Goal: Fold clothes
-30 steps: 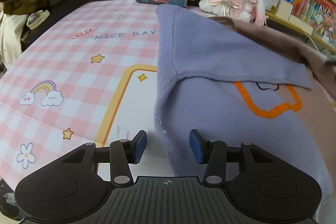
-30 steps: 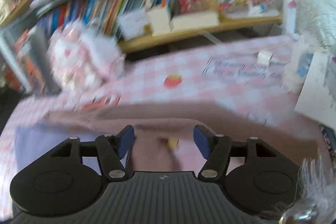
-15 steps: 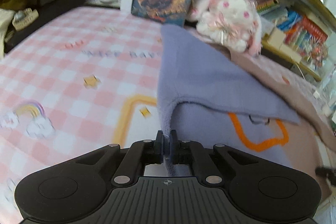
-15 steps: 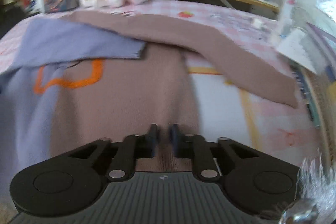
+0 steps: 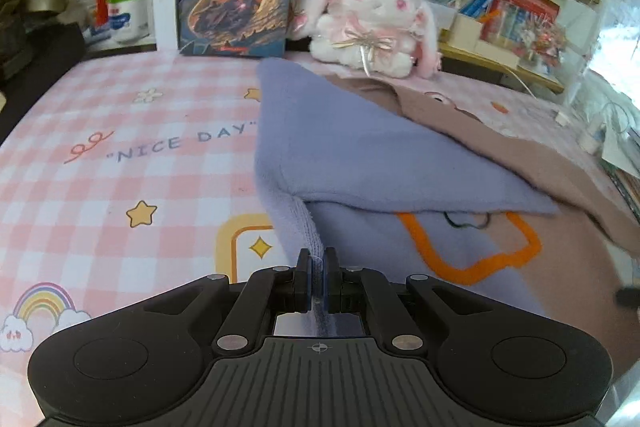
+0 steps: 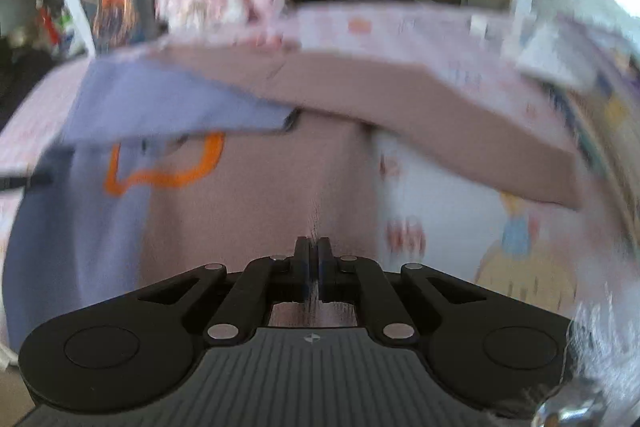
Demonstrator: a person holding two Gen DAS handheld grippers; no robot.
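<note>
Pinching one sweater [image 5: 400, 155] — two tongs, left [image 5: 318, 267] and right [image 6: 313, 255], each clamped on its hem.

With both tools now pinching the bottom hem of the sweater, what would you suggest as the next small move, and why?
Probably lift both tools together and carry the hem toward the collar. The left tool is shut on the lilac half of the sweater, the right tool on its brown half, and the lilac sleeve already lies folded across the chest, so the body fold seems next.
</note>
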